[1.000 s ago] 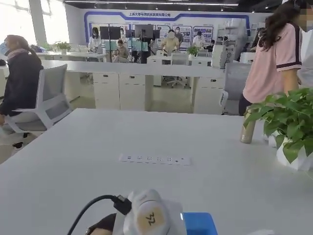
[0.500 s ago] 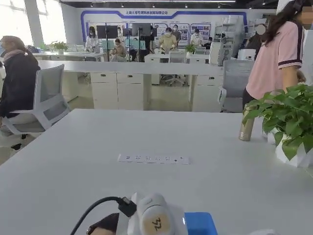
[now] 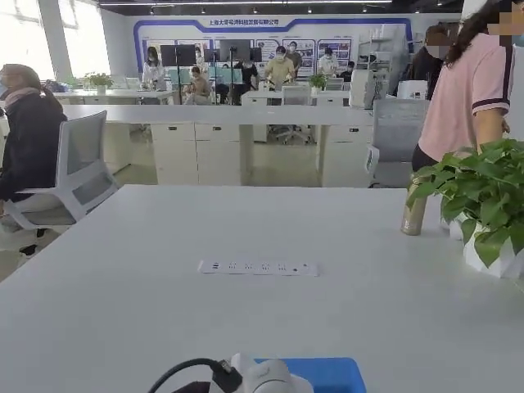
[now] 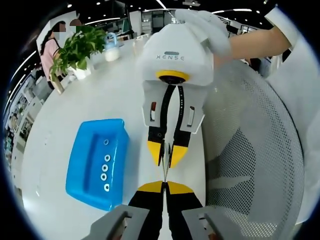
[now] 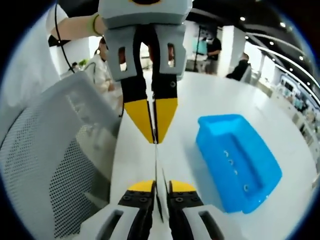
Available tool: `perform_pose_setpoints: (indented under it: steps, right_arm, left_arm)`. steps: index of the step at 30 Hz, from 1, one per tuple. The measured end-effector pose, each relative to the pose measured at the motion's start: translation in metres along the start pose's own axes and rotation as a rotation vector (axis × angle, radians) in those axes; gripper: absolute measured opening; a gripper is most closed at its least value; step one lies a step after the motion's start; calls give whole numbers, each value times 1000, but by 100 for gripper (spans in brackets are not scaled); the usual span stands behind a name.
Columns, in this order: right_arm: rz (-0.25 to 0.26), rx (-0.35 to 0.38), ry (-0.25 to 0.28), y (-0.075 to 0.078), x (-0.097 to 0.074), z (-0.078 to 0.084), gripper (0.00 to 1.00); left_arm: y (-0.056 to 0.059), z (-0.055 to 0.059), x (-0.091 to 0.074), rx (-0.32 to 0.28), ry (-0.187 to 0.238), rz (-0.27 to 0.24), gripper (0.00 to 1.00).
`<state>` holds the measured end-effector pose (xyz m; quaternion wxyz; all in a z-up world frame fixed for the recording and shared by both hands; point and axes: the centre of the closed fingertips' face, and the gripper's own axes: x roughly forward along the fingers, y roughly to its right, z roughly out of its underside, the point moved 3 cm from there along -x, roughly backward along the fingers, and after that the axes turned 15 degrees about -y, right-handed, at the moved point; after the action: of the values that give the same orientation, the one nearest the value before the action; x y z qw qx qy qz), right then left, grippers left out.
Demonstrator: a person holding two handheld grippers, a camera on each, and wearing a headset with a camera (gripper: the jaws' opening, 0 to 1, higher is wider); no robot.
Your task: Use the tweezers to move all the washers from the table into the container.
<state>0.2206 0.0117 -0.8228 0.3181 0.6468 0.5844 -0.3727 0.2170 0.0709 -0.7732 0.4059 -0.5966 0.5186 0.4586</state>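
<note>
**A:** Status check. What changed in the last second?

**B:** In the head view, the claw (image 3: 258, 378) has dropped to the bottom edge of the frame. More of the blue container (image 3: 327, 372) is exposed. The power strip (image 3: 259, 268) holds its place, so the claw moved, not the camera.

**A:** Claw condition?

**B:** The left claw (image 4: 162, 186) and right claw (image 4: 168, 154) face each other tip to tip. Both are pinched almost fully closed. The tweezers (image 5: 156, 170) bridge them. The shaft runs back between the right claw's jaws, and the far end sits at the left claw's tips. Each appears to grip the tool.

**A:** Location of the washers?

**B:** Four washers (image 4: 107, 158) lie in a row on the container floor. The container rests on the counter (image 4: 100, 95), near the claws. I cannot tell whether any washers remain on the counter.

**A:** Consequence for the task?

**B:** My judgement is that no pick is in progress. The tool looks to be passed or re-seated between the claws, at the counter's edge beside a mesh chair (image 4: 255, 160). Transfer likely resumes once one claw alone controls the tweezers.
</note>
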Motion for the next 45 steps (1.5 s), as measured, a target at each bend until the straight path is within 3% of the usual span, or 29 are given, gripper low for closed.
perform_pose_setpoints:
  steps: [2,6,8,13,19,21,22,27,39,45]
  right_arm:
    - [13,23,7,0,-7,1,15]
    - [30,144,109,-2,-33,-2,25]
    - [86,181,171,2,-51,-2,32]
    - [198,356,331,7,-97,4,49]
    - [337,487,482,7,-143,10,70]
    - [366,473,487,3,-151,11,77]
    - [408,481,493,5,-157,13,79]
    - [443,504,498,2,-166,18,87]
    - [417,534,498,3,-155,16,91]
    - [415,516,465,4,-149,17,88]
  left_arm:
    - [-2,2,3,-1,-7,4,0]
    - [-2,5,7,-2,-19,8,0]
    - [-1,7,8,-1,-26,10,0]
    - [-3,11,16,-3,-49,24,0]
    - [-4,13,21,-11,-67,36,0]
    - [-4,15,24,-11,-80,39,0]
    - [-4,15,25,-10,-86,40,0]
    - [-1,18,30,-6,-118,48,0]
    - [2,22,35,3,-162,55,0]
    - [4,24,37,4,-176,62,0]
